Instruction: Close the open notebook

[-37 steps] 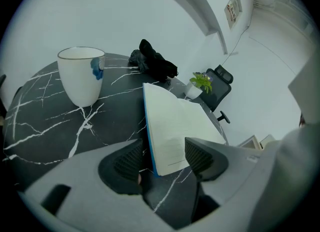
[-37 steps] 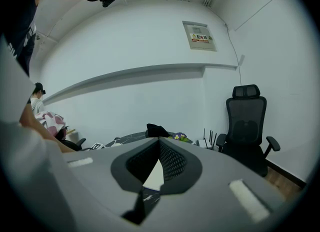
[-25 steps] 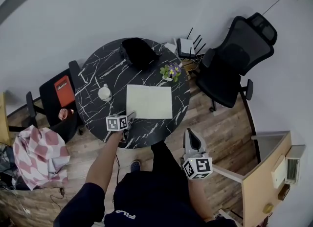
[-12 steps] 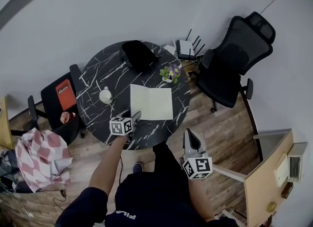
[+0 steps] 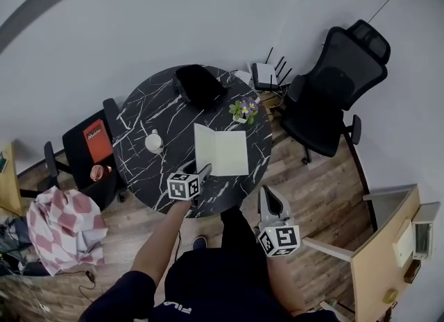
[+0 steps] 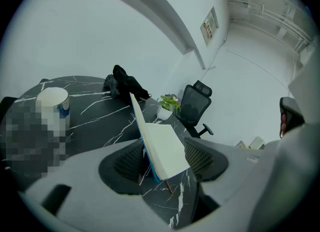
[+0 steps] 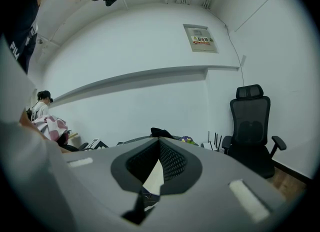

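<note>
The notebook (image 5: pixel 222 153) lies on the round black marble table (image 5: pixel 139 126), its left half raised steeply toward the right half. In the left gripper view that raised half (image 6: pixel 160 143) stands upright on edge between the jaws, blue cover showing low down. My left gripper (image 5: pixel 201 171) (image 6: pixel 165 147) is open at the notebook's near left corner, one jaw on each side of the raised half. My right gripper (image 5: pixel 269 199) (image 7: pixel 159 141) hangs off the table's near right edge, shut and empty, fingertips meeting; a sliver of white page shows below them.
A white mug (image 5: pixel 153 141) stands left of the notebook. A black bag (image 5: pixel 199 82) and a small flower pot (image 5: pixel 243 109) sit at the far side. A black office chair (image 5: pixel 333 91) stands to the right, a chair with a red book (image 5: pixel 94 140) to the left.
The notebook's left half has risen from flat to nearly upright, so it looks narrower. My left gripper has moved right with it. The right gripper has barely moved.
</note>
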`<state>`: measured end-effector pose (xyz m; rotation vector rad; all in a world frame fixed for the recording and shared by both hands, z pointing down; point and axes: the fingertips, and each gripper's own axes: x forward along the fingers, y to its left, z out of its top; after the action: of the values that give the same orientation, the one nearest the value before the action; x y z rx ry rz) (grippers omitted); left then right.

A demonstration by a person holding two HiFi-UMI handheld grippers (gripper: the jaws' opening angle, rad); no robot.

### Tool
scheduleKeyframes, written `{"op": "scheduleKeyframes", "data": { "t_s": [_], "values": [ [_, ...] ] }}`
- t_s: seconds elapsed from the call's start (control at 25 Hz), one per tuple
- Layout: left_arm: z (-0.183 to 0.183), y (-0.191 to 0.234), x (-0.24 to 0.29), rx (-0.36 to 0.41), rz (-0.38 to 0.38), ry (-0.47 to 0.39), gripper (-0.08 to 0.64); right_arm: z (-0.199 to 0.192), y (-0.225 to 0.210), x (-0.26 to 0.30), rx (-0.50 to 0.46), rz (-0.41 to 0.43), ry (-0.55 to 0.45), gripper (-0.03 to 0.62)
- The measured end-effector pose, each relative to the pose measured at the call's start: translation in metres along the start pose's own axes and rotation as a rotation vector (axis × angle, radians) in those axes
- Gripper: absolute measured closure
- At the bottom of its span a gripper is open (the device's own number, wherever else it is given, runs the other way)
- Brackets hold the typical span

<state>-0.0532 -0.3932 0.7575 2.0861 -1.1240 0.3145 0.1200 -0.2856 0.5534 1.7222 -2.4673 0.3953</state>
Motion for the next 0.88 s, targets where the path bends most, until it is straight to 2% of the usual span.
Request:
{"op": "scheduleKeyframes", "data": {
  "t_s": [0.2,0.68,0.76,0.88],
  "values": [
    [0.003,-0.011,0.004,0.023,-0.010,-0.006,0.301,0.003,0.006,0.003,0.003,0.019,-0.018,0.581],
    [0.005,-0.046,0.023,0.095,-0.041,-0.005,0.308,0.007,0.000,0.004,0.003,-0.004,-0.026,0.581],
    [0.004,-0.051,0.028,0.102,-0.041,-0.001,0.317,0.007,-0.001,0.004,0.003,-0.002,-0.027,0.581],
    [0.005,-0.054,0.033,0.114,-0.008,-0.006,0.385,0.007,-0.004,0.003,0.006,-0.007,-0.030,0.581]
  ]
}}
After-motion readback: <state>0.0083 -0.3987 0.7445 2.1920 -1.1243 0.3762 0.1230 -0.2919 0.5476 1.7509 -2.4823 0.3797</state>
